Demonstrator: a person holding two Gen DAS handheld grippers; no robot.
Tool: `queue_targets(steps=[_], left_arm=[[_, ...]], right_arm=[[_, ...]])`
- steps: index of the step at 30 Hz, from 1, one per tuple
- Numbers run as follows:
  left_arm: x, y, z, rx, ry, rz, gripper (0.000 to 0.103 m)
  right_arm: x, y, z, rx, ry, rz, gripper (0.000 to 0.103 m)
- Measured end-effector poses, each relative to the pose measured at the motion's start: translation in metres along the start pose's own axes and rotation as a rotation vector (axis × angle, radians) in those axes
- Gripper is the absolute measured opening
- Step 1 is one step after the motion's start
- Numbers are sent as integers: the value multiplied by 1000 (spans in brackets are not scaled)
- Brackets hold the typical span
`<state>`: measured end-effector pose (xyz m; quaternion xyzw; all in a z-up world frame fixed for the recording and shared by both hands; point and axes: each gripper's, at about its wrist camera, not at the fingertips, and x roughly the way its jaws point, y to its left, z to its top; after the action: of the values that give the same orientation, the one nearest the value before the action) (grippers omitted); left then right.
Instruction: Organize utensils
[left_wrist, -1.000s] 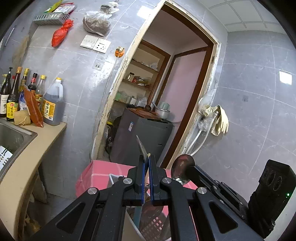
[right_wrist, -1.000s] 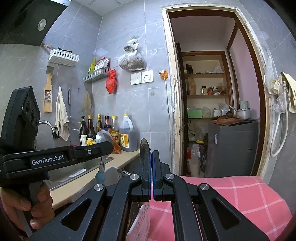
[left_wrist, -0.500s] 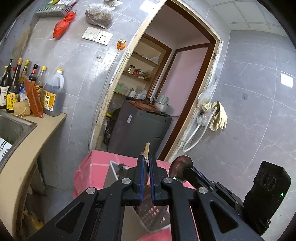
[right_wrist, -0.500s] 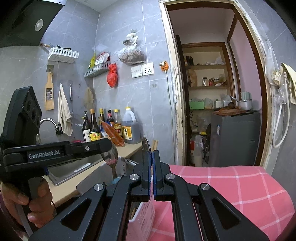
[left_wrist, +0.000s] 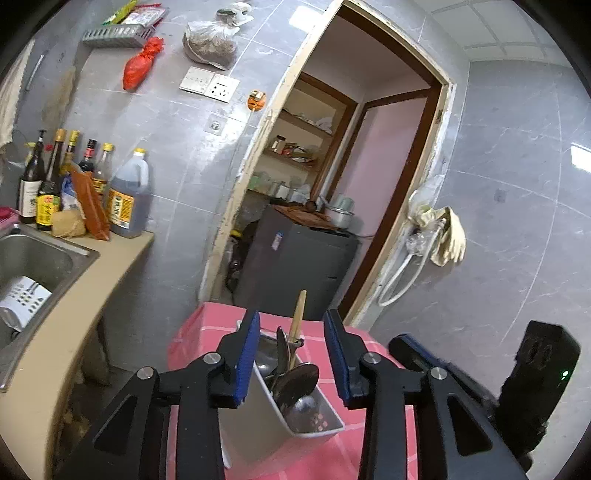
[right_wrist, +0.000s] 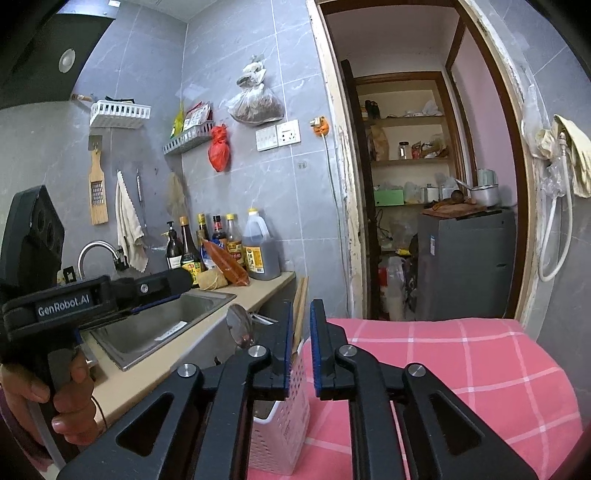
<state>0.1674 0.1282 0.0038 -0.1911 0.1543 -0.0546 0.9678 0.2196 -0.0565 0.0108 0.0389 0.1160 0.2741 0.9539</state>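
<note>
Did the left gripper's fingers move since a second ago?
Yes. The left gripper was pinched on a utensil; now its blue-padded fingers are opening, spread to either side of the white plastic utensil basket on the pink checked tablecloth, gripping nothing.

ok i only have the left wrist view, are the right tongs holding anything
Observer: No. The right tongs are opening, with nothing between the pads. A spoon stands up just to their left.
Operator: what does the basket look like from that side
Observer: The basket's outer wall is white and full of small holes.
Operator: anything over the sink i'm missing
Observer: A curved metal tap stands at the far end of the sink.
</note>
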Motion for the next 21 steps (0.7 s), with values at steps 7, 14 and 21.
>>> queue_targets(steps=[7, 14, 21], left_arm=[[-16, -17, 5, 37, 16, 67, 56], [-35, -41, 5, 76, 6, 119, 86], [-54, -67, -6, 120, -40, 175, 103]], right_arm=[[-26, -6, 19, 11, -11, -37, 34], [-64, -30, 37, 30, -22, -112, 67], [-109, -53, 43, 22, -8, -207, 96]])
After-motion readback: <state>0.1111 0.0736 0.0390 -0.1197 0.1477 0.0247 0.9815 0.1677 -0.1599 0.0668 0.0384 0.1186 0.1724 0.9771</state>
